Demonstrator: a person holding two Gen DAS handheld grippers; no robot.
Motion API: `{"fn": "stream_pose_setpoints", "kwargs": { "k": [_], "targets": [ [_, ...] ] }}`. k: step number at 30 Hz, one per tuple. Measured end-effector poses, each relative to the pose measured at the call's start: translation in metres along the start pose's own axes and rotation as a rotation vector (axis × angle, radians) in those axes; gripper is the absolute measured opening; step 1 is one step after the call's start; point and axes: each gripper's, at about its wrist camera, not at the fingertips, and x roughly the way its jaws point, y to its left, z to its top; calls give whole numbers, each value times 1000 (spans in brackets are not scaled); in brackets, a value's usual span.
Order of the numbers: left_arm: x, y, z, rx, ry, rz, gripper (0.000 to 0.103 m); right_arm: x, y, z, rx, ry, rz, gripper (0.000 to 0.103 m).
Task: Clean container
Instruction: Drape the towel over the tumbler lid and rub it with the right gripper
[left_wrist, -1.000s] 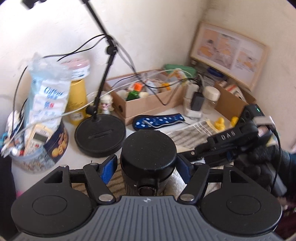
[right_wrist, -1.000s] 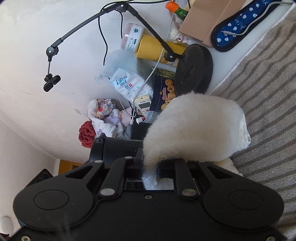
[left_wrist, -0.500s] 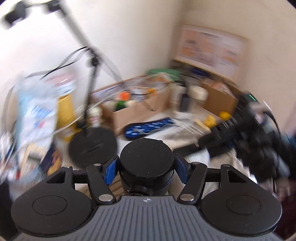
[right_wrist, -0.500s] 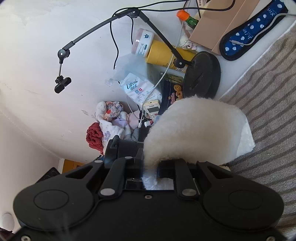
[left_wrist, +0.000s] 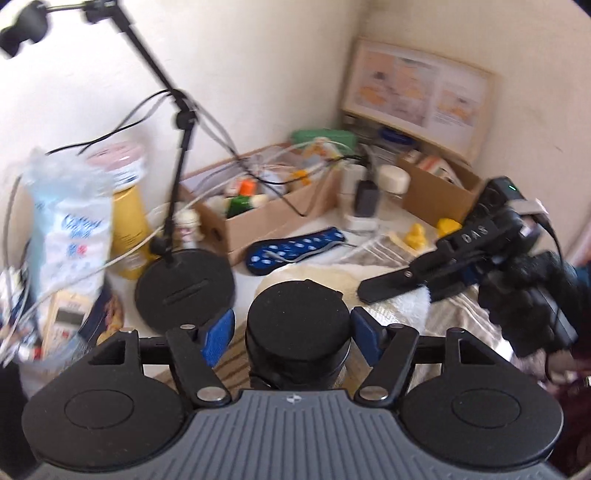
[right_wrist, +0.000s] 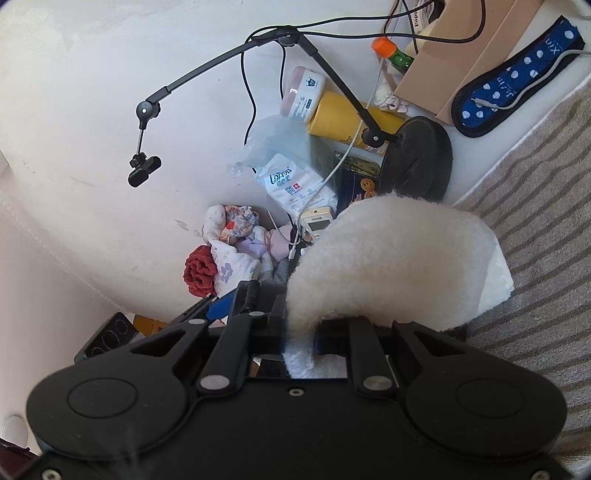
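A dark round container with a black lid stands upright between the blue pads of my left gripper. Its jaws are opening, and a narrow gap shows on each side of the container. To the right, a gloved hand holds my right gripper, whose tip lies close to the lid's right edge. In the right wrist view my right gripper is shut on a fluffy white cloth, which arches up and hides the fingertips.
A striped towel covers the table under the container. Behind it are a black round stand base with its pole, a blue dotted case, a cardboard box, a yellow canister, a tissue pack and cables.
The left pads pressed in on the container half a second ago and have parted again. The right gripper with the cloth has moved left, nearer the lid.
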Motion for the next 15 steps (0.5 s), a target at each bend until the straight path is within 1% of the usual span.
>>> {"fn": "stream_pose_setpoints", "kwargs": {
  "k": [2,5,7,11,15],
  "targets": [
    [0,-4,-2,-30,-11,21,68,0,3,2,-9,1,9,12],
    [1,-5,-4,-23,-16,59,68,1,10,6,-37,6,13,12],
    [2,-4,-5,10,1,58,63,0,15,8,-63,11,15,12],
    [2,-2,-5,78,10,9,63,-2,26,9,-140,29,7,12],
    [1,0,-8,160,7,-61,63,-11,34,10,-216,45,-9,13]
  ]
}}
